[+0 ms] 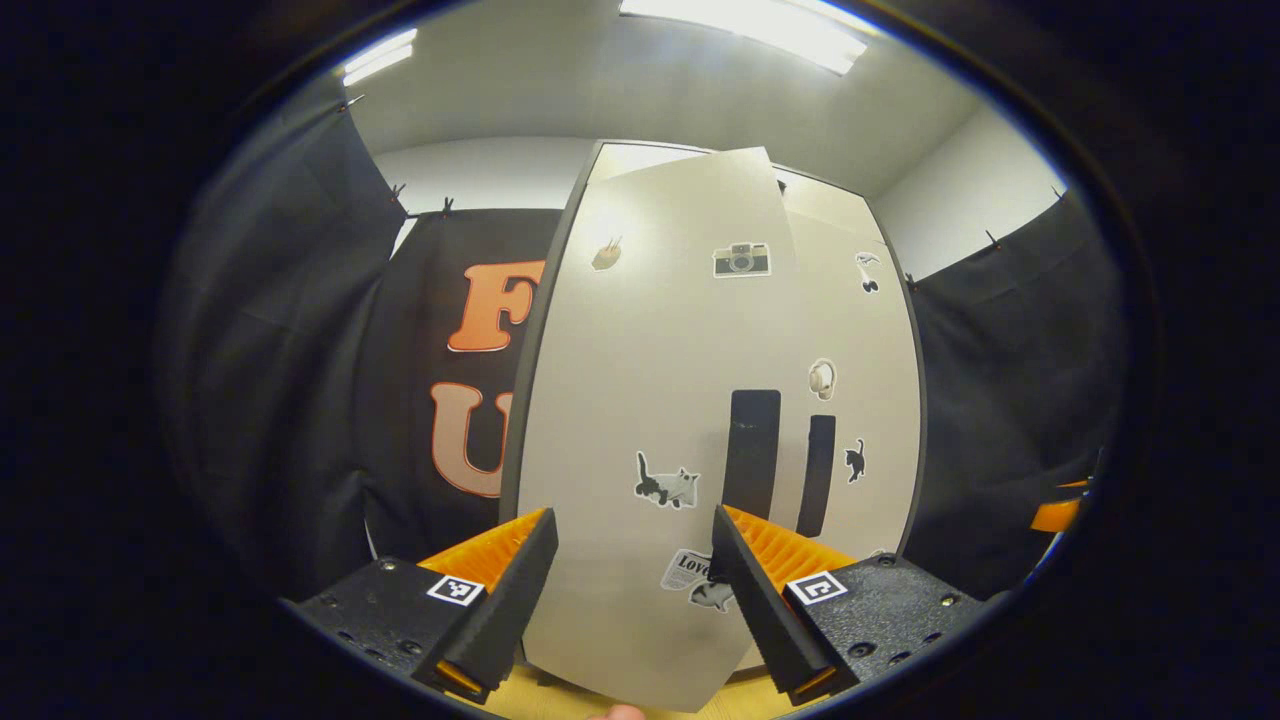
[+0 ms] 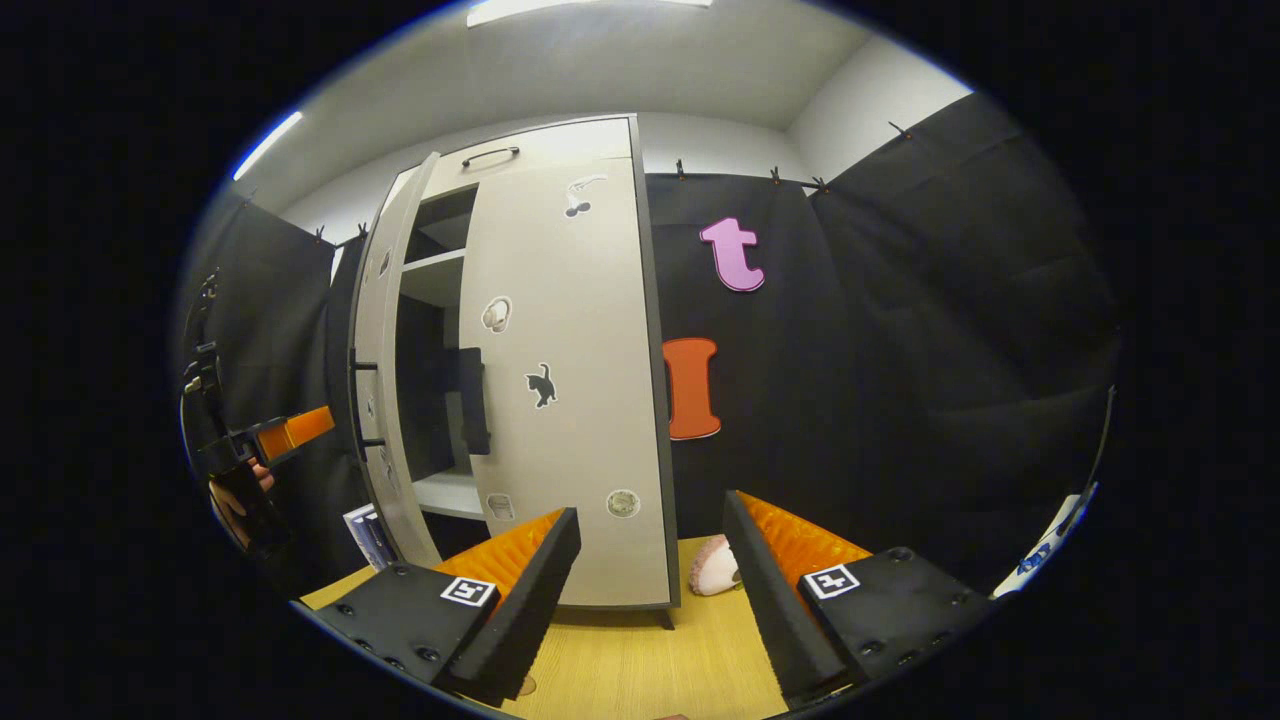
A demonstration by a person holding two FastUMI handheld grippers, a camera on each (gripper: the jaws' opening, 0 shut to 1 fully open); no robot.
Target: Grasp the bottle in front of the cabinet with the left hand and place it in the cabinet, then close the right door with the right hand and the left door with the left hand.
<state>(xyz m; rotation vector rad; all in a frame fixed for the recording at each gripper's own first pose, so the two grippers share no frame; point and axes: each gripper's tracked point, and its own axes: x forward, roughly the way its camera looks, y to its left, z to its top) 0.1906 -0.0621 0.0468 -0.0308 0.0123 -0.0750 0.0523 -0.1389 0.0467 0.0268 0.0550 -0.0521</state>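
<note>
The pale cabinet (image 2: pixel 545 145) stands on the wooden table. Its right door (image 2: pixel 570 400), with cat stickers, lies flush against the front. Its left door (image 2: pixel 385 350) stands ajar, and shelves (image 2: pixel 440 260) show through the gap. In the left gripper view the left door (image 1: pixel 650 350) swings close in front of my left gripper (image 1: pixel 632 515), which is open with the panel just beyond its fingers. Two black handles (image 1: pixel 752 450) sit side by side. My right gripper (image 2: pixel 650 505) is open, back from the cabinet's right corner. The left gripper (image 2: pixel 305 428) is held by a hand at the left door. The cabinet's dark inside hides the bottle.
A pinkish-white object (image 2: pixel 715 565) lies on the table (image 2: pixel 640 660) right of the cabinet. A small blue-and-white thing (image 2: pixel 365 535) sits low by the left door. Black cloth walls close in on both sides and behind.
</note>
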